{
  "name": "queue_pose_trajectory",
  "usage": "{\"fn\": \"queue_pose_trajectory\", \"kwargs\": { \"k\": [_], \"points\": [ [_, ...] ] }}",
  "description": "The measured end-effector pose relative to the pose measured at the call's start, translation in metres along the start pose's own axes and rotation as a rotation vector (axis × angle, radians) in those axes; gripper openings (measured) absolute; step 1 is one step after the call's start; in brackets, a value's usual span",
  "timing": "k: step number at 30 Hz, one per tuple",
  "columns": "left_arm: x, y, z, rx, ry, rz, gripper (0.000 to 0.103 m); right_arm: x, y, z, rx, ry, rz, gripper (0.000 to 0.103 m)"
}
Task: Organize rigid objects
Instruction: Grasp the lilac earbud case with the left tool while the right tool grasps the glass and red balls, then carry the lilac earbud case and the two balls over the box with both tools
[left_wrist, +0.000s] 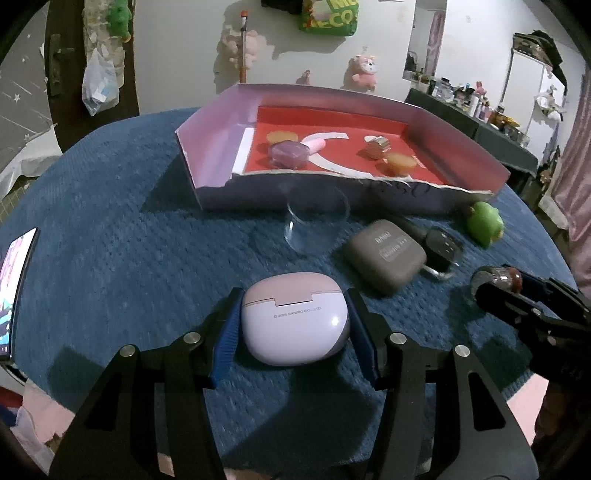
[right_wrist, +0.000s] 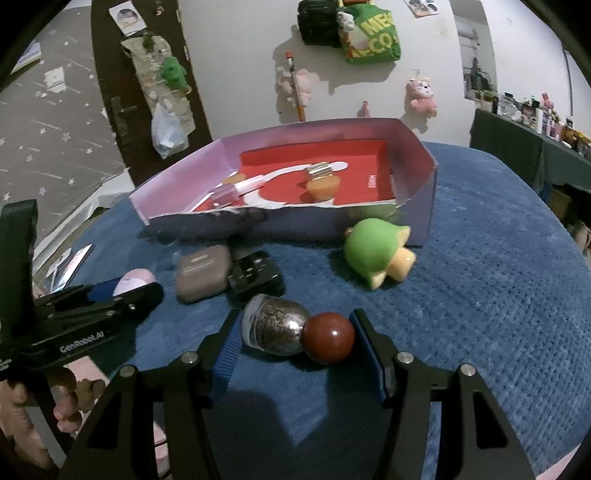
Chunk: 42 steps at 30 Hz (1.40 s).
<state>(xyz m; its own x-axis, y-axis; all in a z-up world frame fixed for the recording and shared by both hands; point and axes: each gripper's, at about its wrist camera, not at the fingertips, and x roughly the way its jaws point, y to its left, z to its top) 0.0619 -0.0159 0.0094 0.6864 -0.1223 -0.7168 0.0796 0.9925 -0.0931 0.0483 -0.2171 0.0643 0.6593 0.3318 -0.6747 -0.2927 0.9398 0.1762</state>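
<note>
A lilac-and-pink earbud case (left_wrist: 295, 317) is low over the blue cloth, and my left gripper (left_wrist: 295, 295) is shut on it, one blue pad pressing each side. In the right wrist view my right gripper (right_wrist: 295, 321) is shut on a small glass bottle (right_wrist: 275, 325) of dark grains with a round red-brown stopper (right_wrist: 328, 338). That bottle lies crosswise, one pad on its glass end and one on the stopper. An open box (left_wrist: 207, 147) with a red floor stands beyond, holding several small items. The right gripper (left_wrist: 517, 291) shows at the right edge of the left wrist view.
Between the grippers and the box lie a clear glass cup (left_wrist: 317, 218) on its side, a grey case (left_wrist: 384, 254), a black gadget (left_wrist: 441, 251) and a green mushroom-shaped toy (right_wrist: 373, 254). A lit phone (left_wrist: 14, 288) sits at the table's left edge.
</note>
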Motion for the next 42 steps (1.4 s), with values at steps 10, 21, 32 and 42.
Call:
{"fn": "queue_pose_trajectory", "kwargs": {
  "k": [10, 21, 32, 42],
  "points": [
    [-0.012, -0.003, -0.010, -0.001, -0.001, -0.019, 0.052, -0.007, 0.016, -0.008, -0.029, 0.014, 0.040, 0.061],
    [-0.011, -0.005, -0.011, 0.002, 0.000, -0.017, 0.052, -0.008, 0.013, -0.011, -0.018, 0.025, 0.044, 0.061],
    [-0.011, -0.006, -0.011, 0.008, -0.004, -0.007, 0.052, -0.006, 0.013, -0.012, -0.021, 0.029, 0.042, 0.061],
    [-0.011, -0.007, -0.010, 0.006, -0.007, -0.013, 0.052, -0.006, 0.014, -0.010, -0.024, 0.026, 0.047, 0.061]
  ]
}}
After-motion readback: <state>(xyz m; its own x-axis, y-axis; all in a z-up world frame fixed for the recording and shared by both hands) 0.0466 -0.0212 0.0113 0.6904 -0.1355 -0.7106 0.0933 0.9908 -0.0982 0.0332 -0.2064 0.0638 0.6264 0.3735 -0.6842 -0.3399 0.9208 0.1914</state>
